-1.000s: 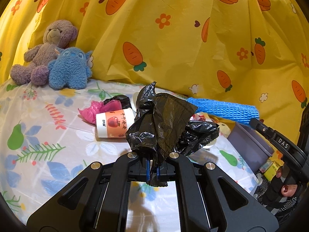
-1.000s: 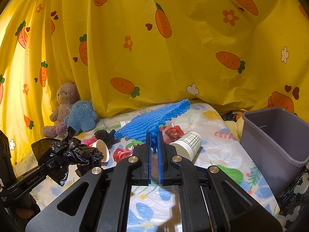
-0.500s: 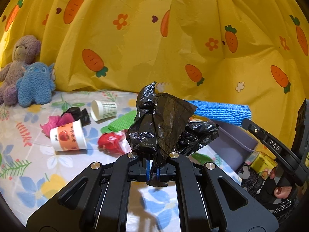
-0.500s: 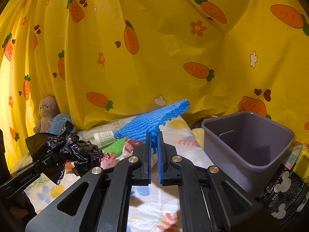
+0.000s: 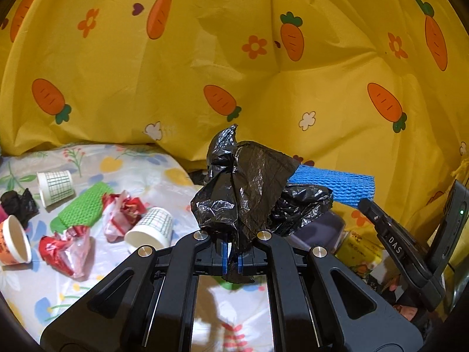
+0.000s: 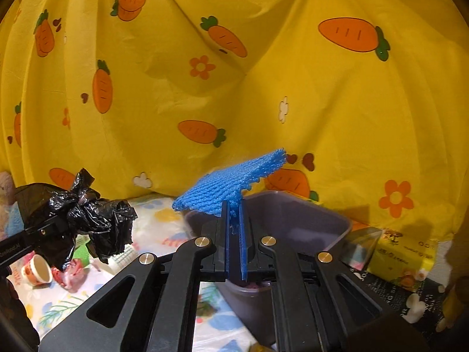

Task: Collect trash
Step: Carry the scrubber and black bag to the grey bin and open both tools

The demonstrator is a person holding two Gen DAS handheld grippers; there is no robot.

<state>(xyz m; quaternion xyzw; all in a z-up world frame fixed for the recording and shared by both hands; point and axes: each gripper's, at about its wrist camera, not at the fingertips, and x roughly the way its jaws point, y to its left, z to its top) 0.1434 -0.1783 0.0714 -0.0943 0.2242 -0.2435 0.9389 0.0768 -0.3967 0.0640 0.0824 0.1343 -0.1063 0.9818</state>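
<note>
Our left gripper (image 5: 231, 256) clamps a crumpled black bag (image 5: 252, 187); our right gripper (image 6: 233, 252) clamps blue foam netting (image 6: 231, 184) above the grey bin (image 6: 316, 220).

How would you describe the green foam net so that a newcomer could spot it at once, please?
Look at the floral sheet below the yellow carrot curtain. Among the litter there, the green net lies flat between a grid-print cup and red wrappers. It is the only green, honeycomb-textured piece.

Curtain (image 5: 205, 58): yellow, orange carrot print. Bag (image 5: 252, 187): glossy black. Foam net (image 6: 231, 187): blue. Bin (image 6: 307, 223): grey-purple. Sheet (image 5: 164, 176): white, floral.
</note>
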